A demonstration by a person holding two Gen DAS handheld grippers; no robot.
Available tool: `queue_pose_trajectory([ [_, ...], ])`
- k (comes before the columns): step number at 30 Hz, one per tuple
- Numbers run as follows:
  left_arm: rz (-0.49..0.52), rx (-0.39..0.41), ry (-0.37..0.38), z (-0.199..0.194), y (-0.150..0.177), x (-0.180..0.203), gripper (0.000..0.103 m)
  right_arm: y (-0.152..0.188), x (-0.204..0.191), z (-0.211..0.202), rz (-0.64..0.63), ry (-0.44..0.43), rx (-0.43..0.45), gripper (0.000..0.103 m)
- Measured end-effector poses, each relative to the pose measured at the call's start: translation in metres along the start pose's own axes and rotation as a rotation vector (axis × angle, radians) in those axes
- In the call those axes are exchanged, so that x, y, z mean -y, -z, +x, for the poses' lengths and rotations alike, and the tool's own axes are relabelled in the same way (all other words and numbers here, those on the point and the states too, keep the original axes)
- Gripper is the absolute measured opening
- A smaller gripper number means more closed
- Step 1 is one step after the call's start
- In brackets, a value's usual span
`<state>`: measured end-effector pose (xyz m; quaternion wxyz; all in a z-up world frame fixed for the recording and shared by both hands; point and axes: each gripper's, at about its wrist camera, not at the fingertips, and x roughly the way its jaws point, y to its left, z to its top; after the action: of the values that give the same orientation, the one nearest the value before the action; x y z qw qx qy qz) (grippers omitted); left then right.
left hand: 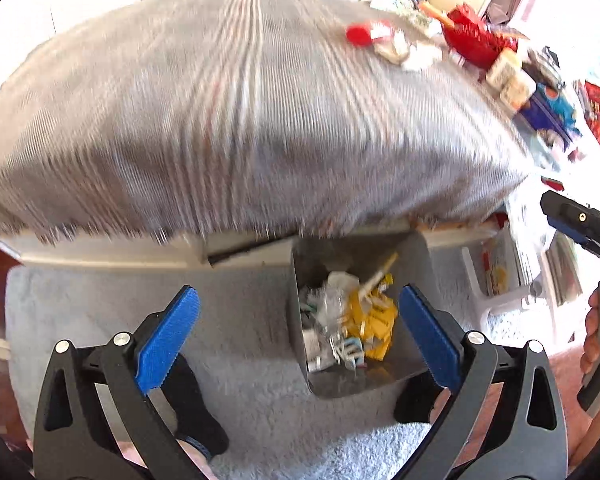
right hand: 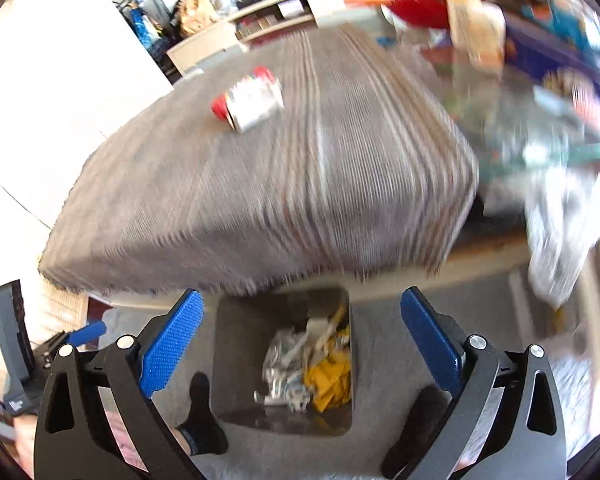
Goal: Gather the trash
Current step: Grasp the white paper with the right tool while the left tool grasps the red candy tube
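The red-capped container lying on its side upper left on the grey cover looks light, rigid and a bit slick, so we'd pinch across its white body. Bin sits bottom centre. Left gripper and right gripper both spread wide, holding nothing.

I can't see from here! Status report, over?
Both grippers open, empty. Bin on the floor, part-filled. Red-capped container on the bed, nothing blocking.

The bin mouth lies unobstructed below, while the striped table edge overhangs its far rim.
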<state>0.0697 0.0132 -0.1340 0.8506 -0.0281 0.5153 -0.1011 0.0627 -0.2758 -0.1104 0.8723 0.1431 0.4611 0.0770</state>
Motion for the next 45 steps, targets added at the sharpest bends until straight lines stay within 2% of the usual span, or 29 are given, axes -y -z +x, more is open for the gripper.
queue_pose_trajectory([
  [3,0.007,0.031,-0.022,-0.012,-0.03,-0.001,0.095,-0.027,-0.013,-0.007,-0.052,0.031,0.027,0.099],
  [6,0.022,0.054,-0.04,-0.02,-0.061,0.0,0.095,-0.054,-0.016,-0.003,-0.027,0.01,0.024,0.099],
  [9,0.056,0.081,-0.081,-0.023,-0.096,0.003,0.095,-0.077,-0.02,0.012,-0.021,0.019,0.014,0.099],
  [15,0.083,0.104,-0.12,-0.016,-0.16,0.006,0.095,-0.112,-0.041,0.061,-0.105,0.048,-0.015,0.099],
  [21,0.094,0.088,-0.107,0.005,-0.203,0.013,0.095,-0.134,-0.054,0.099,-0.165,0.069,-0.021,0.099],
  [26,0.085,0.081,-0.081,0.025,-0.23,0.016,0.095,-0.153,-0.058,0.129,-0.207,0.129,-0.029,0.099],
  [32,0.096,0.068,-0.072,0.044,-0.255,0.023,0.095,-0.163,-0.06,0.154,-0.227,0.113,-0.043,0.099],
  [33,0.097,0.067,-0.065,0.047,-0.258,0.025,0.095,-0.162,-0.06,0.158,-0.23,0.095,-0.051,0.098],
  [35,0.1,0.064,-0.055,0.052,-0.264,0.028,0.095,-0.16,-0.062,0.159,-0.256,0.112,-0.033,0.088],
  [36,0.104,0.063,-0.054,0.055,-0.266,0.03,0.095,-0.159,-0.063,0.157,-0.276,0.127,-0.024,0.073],
  [37,0.111,0.063,-0.05,0.059,-0.269,0.034,0.095,-0.159,-0.062,0.154,-0.277,0.134,-0.018,0.065],
  [45,0.151,0.034,0.003,0.095,-0.274,0.062,0.094,-0.16,-0.019,0.128,-0.192,0.077,-0.082,0.064],
])
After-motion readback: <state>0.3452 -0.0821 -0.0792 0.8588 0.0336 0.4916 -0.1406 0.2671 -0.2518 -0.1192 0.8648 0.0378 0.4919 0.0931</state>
